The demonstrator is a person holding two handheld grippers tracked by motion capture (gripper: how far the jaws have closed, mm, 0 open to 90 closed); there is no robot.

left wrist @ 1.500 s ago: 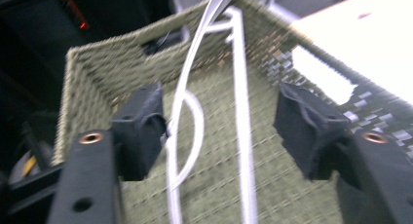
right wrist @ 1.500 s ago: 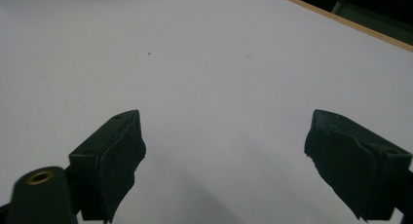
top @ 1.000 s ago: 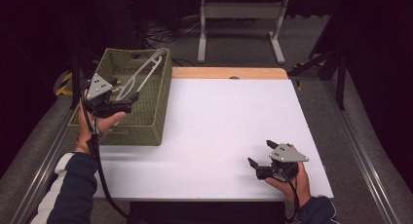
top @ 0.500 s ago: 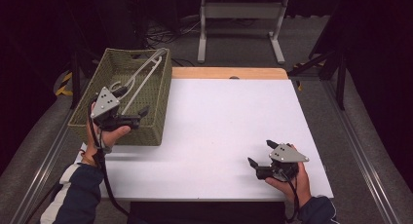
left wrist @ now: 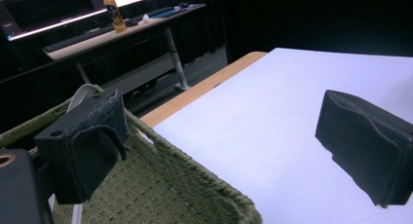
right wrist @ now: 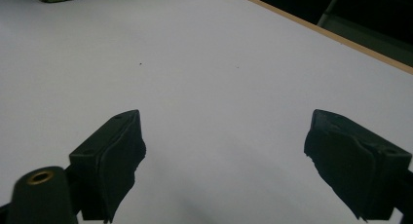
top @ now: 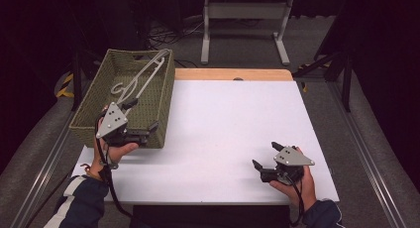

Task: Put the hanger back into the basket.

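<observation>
Hanger (top: 141,79) lies in the basket (top: 89,111) at 10 o'clock on the tabletop (top: 233,134) — drop looks done. My left gripper (top: 143,131), at the basket's near corner, jaws just opened, nothing between. Right gripper (top: 265,158), 5 o'clock, spread, empty. Left: prob. just pull clear.

Left claw (top: 143,120) wide open, just spread; right claw (top: 265,156) open, low, level.

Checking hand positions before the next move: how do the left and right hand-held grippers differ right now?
The left hand-held gripper sits at the near corner of the green woven basket, which holds a white hanger; the right hand-held gripper is over bare white tabletop, away from the basket. Both stand open with nothing between the jaws.
</observation>
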